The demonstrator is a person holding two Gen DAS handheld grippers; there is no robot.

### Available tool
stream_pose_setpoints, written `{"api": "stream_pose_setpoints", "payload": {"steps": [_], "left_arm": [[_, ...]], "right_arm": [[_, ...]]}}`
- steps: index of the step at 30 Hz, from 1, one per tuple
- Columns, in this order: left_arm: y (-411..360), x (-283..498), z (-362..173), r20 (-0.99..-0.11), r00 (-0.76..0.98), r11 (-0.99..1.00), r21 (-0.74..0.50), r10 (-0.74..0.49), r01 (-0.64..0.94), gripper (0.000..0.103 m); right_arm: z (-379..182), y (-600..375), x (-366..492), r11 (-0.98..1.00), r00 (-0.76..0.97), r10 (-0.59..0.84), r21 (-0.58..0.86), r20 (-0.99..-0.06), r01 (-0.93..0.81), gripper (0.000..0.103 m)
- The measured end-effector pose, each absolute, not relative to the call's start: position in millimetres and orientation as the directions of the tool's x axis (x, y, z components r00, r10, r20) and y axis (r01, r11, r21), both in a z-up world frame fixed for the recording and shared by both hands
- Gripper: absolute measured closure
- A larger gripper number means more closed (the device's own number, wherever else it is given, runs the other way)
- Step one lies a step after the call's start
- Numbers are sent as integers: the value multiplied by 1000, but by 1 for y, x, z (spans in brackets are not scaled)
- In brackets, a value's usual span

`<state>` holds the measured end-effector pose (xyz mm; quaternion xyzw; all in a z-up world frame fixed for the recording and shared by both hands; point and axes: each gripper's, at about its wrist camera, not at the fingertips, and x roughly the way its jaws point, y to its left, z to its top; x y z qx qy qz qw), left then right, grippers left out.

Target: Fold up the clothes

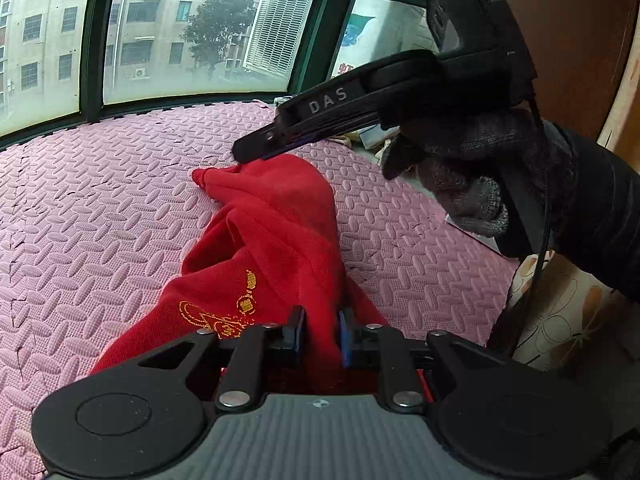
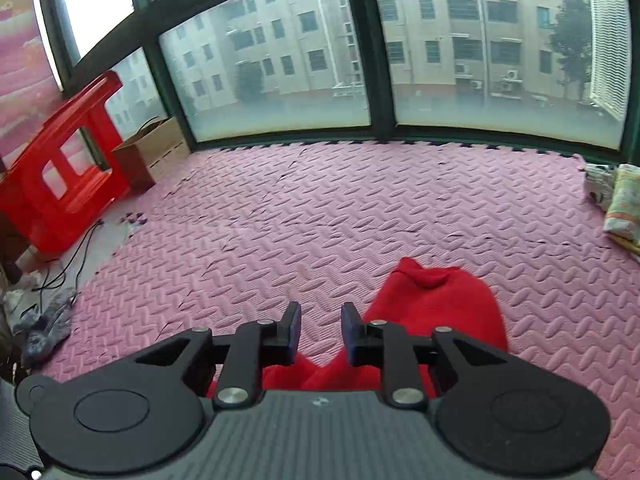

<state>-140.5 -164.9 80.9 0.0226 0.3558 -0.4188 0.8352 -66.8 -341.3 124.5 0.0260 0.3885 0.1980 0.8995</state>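
Our left tongs [image 1: 322,330] pinch the red garment [image 1: 276,224]; right tongs [image 2: 320,330] gape empty. Pulling one-handed could drag it crooked across the mat [image 1: 100,200].

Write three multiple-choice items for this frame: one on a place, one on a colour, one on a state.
1. Where does the red garment lie?
A. On the pink foam mat
B. On the red plastic stool
C. Inside the cardboard box

2. What colour is the embroidery on the garment?
A. White
B. Gold
C. Blue

3. What is the left gripper doing?
A. Hanging open above the mat
B. Shut on the garment
C. Shut on a cable

Answers: 1 A, the garment spreads over the pink foam mat, while the red plastic stool and cardboard box stand off by the window. 2 B, gold stitching shows on the red cloth in the left wrist view. 3 B, red cloth fills the space between its jaws, whereas the right gripper has its jaws apart with mat showing between them.
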Motion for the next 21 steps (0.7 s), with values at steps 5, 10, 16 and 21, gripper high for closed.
{"api": "stream_pose_setpoints", "payload": {"steps": [5, 10, 16, 21], "left_arm": [[-169, -146, 73, -618, 387, 639, -252, -684, 727, 81], [-162, -146, 73, -599, 411, 658, -273, -688, 702, 69], [-133, -149, 93, -525, 502, 698, -286, -687, 657, 37], [-99, -143, 109, -471, 582, 743, -321, -663, 587, 9]], "right_arm": [[96, -297, -62, 906, 518, 287, 52, -806, -420, 65], [87, -284, -55, 906, 494, 227, -5, -839, -424, 87], [159, -281, -53, 903, 712, 344, 8, -613, -430, 91], [193, -301, -43, 935, 836, 352, 116, -421, -335, 78]]}}
